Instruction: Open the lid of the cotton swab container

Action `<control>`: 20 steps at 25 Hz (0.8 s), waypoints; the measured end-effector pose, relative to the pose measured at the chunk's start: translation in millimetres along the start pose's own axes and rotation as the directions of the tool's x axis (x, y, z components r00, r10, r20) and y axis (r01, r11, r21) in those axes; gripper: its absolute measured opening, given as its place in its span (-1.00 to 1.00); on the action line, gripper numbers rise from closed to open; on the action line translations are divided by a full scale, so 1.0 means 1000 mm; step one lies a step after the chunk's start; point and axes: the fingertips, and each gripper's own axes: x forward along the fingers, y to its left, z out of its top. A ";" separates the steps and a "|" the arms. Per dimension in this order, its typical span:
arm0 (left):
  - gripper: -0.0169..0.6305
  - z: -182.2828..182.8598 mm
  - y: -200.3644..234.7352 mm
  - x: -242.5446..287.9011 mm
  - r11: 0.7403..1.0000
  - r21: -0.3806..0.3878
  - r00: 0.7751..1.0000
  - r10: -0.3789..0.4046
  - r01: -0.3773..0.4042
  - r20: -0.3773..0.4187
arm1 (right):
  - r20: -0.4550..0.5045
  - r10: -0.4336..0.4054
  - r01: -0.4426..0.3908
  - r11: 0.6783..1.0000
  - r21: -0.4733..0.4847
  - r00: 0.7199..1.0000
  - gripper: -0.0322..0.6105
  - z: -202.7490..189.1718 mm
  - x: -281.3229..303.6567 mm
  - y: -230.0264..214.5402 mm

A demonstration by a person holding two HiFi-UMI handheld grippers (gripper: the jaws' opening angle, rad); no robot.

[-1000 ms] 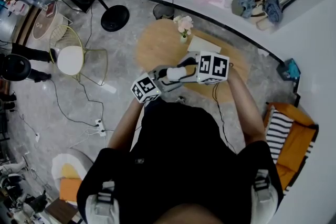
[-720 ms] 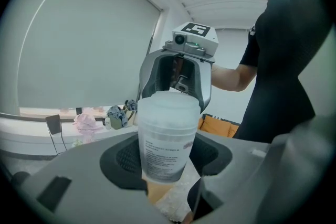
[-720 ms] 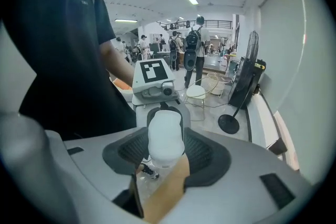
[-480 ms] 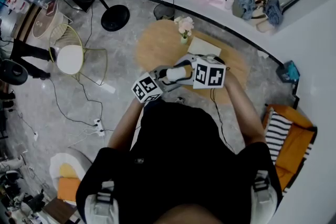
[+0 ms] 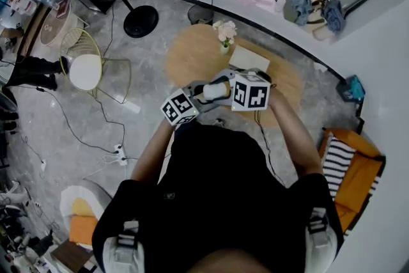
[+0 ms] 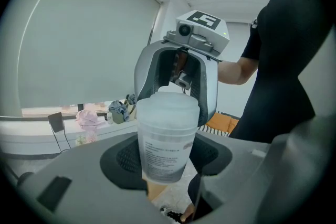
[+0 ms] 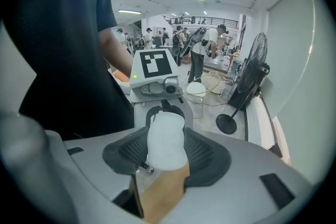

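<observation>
A translucent cotton swab container (image 6: 165, 139) with a printed label and a white lid (image 6: 168, 105) hangs upright in the air between both grippers. My left gripper (image 6: 167, 159) is shut on its body, one dark pad on each side. My right gripper (image 7: 167, 152) comes from the opposite side and is shut on the lid end (image 7: 166, 136). In the head view the container (image 5: 214, 91) sits between the two marker cubes, above the near edge of the round wooden table (image 5: 192, 57). The lid looks seated on the body.
On the table stand a small vase of flowers (image 5: 223, 32) and a flat white item (image 5: 248, 55). A wire chair with a white seat (image 5: 86, 72) and a fan base (image 5: 140, 21) stand on the floor to the left, with cables nearby. An orange cushion (image 5: 358, 169) lies right.
The right gripper's marker cube has rolled and shifted slightly left and down in the head view. The left gripper and the container have stayed where they were.
</observation>
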 end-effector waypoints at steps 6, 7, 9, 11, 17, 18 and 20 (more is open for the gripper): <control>-0.25 0.003 -0.005 0.007 1.000 0.020 1.000 -0.016 0.016 0.015 | -0.001 0.043 -0.043 0.999 0.029 0.999 -0.28 -0.005 0.000 0.004; -0.25 0.004 -0.006 0.010 0.999 0.034 1.000 -0.014 0.014 0.020 | -0.002 0.048 -0.048 0.998 0.032 0.999 -0.29 -0.007 0.000 0.004; -0.24 0.007 -0.007 0.015 0.999 0.049 0.999 -0.020 0.018 0.030 | 0.002 0.056 -0.056 0.998 0.037 0.998 -0.29 -0.006 -0.002 0.004; -0.24 0.011 -0.009 0.017 0.998 0.054 0.999 -0.030 0.027 0.044 | 0.018 0.061 -0.062 0.997 0.047 0.998 -0.29 -0.001 -0.003 0.005; -0.30 0.017 -0.013 0.021 0.996 0.087 0.998 -0.038 0.034 0.049 | 0.052 0.069 -0.073 0.995 0.065 0.996 -0.29 0.004 -0.011 0.004; -0.31 0.018 -0.013 0.022 0.996 0.085 0.998 -0.038 0.034 0.050 | 0.052 0.070 -0.073 0.995 0.067 0.996 -0.29 0.003 -0.011 0.004; -0.32 0.018 -0.013 0.024 0.996 0.088 0.998 -0.034 0.030 0.049 | 0.051 0.075 -0.078 0.994 0.073 0.996 -0.29 0.001 -0.013 0.005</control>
